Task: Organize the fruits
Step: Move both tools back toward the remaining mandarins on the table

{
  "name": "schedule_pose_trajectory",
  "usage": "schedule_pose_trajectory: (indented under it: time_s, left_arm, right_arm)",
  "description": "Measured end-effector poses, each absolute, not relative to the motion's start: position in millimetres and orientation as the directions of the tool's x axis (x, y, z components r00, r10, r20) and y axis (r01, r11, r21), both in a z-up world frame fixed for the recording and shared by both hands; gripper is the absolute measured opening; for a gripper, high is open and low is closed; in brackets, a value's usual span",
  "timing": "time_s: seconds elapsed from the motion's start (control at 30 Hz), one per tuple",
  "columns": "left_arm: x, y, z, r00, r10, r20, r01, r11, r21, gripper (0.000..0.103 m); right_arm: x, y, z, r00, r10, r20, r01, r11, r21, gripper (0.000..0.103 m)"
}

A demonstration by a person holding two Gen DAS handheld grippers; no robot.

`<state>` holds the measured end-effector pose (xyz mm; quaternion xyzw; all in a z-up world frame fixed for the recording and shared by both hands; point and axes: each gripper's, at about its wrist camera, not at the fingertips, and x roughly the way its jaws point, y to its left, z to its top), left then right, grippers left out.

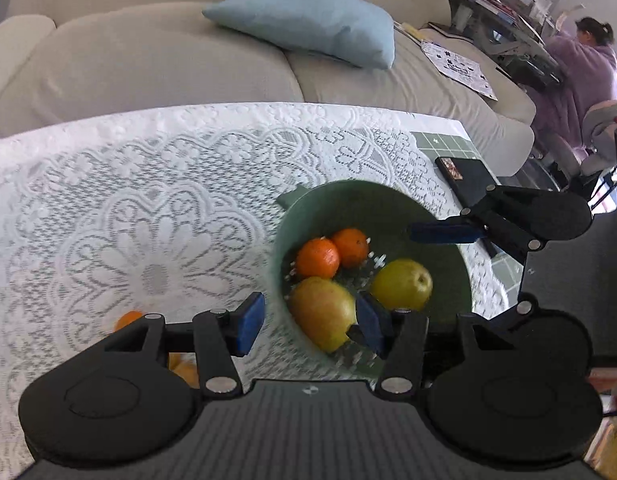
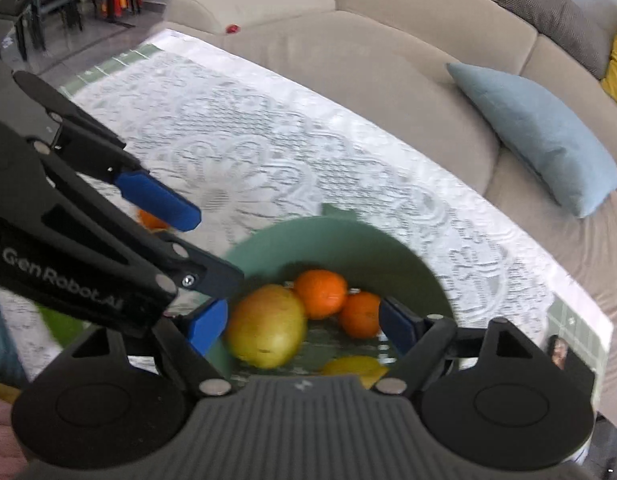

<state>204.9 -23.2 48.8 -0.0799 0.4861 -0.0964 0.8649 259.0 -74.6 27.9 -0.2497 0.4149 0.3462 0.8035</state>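
A green colander bowl [image 1: 428, 216] stands on the lace tablecloth and holds two oranges [image 1: 318, 258], a yellow-red apple [image 1: 324, 312] and a yellow-green apple [image 1: 402, 284]. My left gripper [image 1: 312, 322] is open and empty over the bowl's near left rim. My right gripper [image 2: 304, 330] is open and empty above the bowl [image 2: 348, 236], with the apple [image 2: 268, 326] and oranges [image 2: 322, 292] between its fingers. An orange [image 1: 128, 319] lies on the cloth left of the bowl; more orange fruit [image 1: 184, 370] shows behind my left finger.
The lace-covered table [image 1: 148, 200] stands before a beige sofa [image 1: 148, 56] with a blue cushion [image 1: 308, 24]. A dark box [image 1: 468, 180] lies at the table's right end. A person in purple [image 1: 580, 64] sits at the far right.
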Motion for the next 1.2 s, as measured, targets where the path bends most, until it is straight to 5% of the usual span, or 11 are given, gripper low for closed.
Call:
schedule_pose_trajectory:
  time_s: [0.67, 0.9, 1.2]
  left_arm:
    - [113.2, 34.0, 23.3, 0.469, -0.141, -0.872, 0.305, 0.952, 0.011, 0.062]
    - [101.2, 47.1, -5.8, 0.403, -0.137, -0.905, 0.274, 0.961, -0.023, 0.061]
    - [108.0, 53.2, -25.0, 0.395, -0.13, -0.909, 0.183, 0.981, -0.06, 0.062]
  right_arm:
    - [195.0, -13.6, 10.1, 0.297, 0.502, -0.812, -0.883, 0.469, -0.033, 0.075]
    - [176.1, 7.4, -15.1, 0.263, 0.486, -0.834, -0.919, 0.388, -0.063, 0.074]
    - [176.9, 15.8, -29.0, 0.244, 0.461, -0.853, -0.918, 0.394, -0.049, 0.057]
